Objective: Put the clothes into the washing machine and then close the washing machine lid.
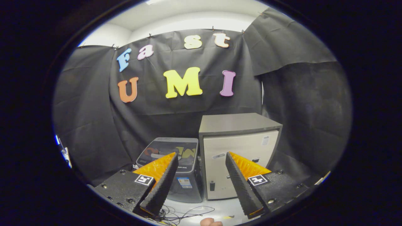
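- Two appliances stand ahead of us: one small dark grey top-loading washing machine with a glossy dark lid [171, 152], and one taller pale grey box-shaped cabinet with a darker flat top [240, 147] touching or just beside it, on its right
- One gripper [201, 185], its two fingers spread wide apart, nothing between them, hanging in the air short of both appliances
- We judge the washing machine lid is down and flat; it lies beyond the left finger, partly hidden by it
- Zero clothes we can name for sure; one small pinkish lump [211, 222] on the white floor [220, 207] below the fingers, too cut off to say if it is cloth or something else
- One tangle of thin black cable [179, 215] on the floor in front of the washer
- Risk: lid looks closed, so we think it has to be lifted first; a glossy flat lid gives little for the fingers to bite, a slip seems likely
- Risk: cable lies where we would reach down; a finger could snag it and drag it along
- Risk: cabinet stands tight to the washer, so a wide-open gripper swinging near the lid could knock its front
- Risk: if the pink lump is the garment, it sits very close under the gripper, easy to miss or grab only partly, then loose cloth may hang over the washer rim and block the lid
- Task progress as we judge it: nothing loaded yet
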`<state>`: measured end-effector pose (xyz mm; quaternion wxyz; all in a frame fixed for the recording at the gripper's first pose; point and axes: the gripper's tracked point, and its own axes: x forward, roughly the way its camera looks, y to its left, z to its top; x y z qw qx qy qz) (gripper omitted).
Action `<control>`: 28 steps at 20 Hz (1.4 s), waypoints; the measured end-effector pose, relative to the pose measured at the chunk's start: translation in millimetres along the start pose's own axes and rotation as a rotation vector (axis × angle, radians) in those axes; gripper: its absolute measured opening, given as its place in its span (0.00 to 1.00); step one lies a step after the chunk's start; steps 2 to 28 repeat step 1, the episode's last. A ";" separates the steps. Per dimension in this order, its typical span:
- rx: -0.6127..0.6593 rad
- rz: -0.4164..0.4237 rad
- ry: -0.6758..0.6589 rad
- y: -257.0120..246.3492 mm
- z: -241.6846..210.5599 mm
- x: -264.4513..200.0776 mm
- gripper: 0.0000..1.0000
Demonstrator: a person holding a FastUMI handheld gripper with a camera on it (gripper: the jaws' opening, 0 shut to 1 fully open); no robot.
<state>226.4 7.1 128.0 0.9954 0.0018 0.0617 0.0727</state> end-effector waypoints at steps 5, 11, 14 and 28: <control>-0.002 -0.002 0.002 -1.4 0.6 0.9 0.95; -0.002 -0.002 0.002 -1.4 0.6 0.9 0.95; -0.002 -0.002 0.002 -1.4 0.6 0.9 0.95; -0.002 -0.002 0.002 -1.4 0.6 0.9 0.95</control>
